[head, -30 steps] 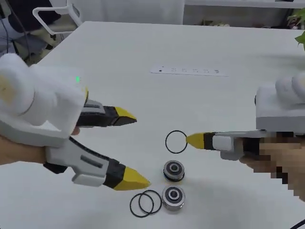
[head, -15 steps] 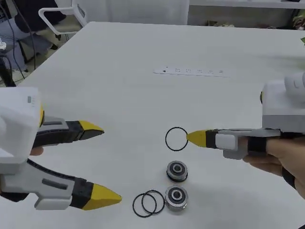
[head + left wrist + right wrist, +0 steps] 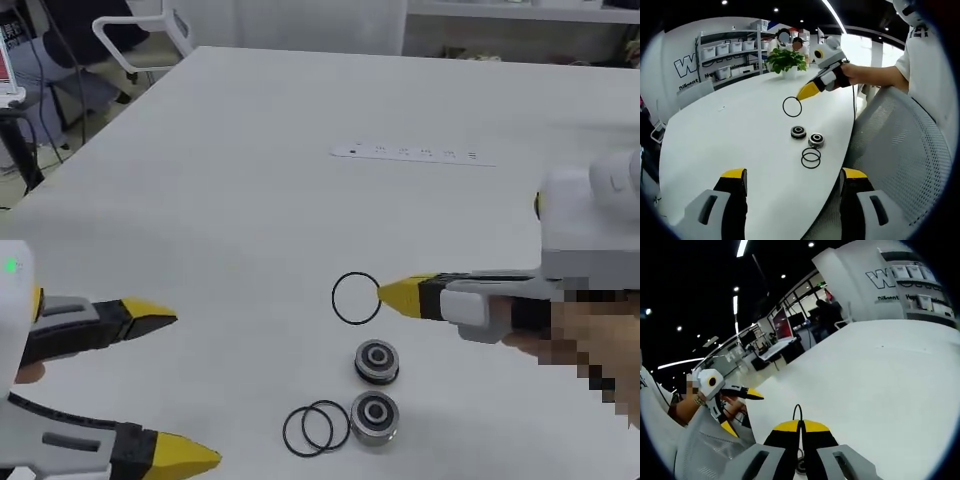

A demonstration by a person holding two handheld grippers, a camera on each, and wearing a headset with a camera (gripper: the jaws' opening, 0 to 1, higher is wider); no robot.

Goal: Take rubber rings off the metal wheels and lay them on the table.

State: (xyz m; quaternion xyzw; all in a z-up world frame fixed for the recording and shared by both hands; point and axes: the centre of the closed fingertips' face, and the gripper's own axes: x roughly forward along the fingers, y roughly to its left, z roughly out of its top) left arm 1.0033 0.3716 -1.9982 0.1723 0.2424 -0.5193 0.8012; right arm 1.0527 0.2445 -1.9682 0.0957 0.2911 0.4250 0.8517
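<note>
Slippage worries us: our right gripper (image 3: 385, 296), jaws closed on the edge of one rubber ring (image 3: 355, 298), holds it above the white table (image 3: 250, 180); dropped carelessly, it may roll off. Two metal wheels (image 3: 377, 362) and two loose rings (image 3: 316, 427) lie nearby. Our left gripper (image 3: 195, 390) gapes wide, empty. Beyond stand shelves (image 3: 730, 55) and a plant (image 3: 785, 59).
</note>
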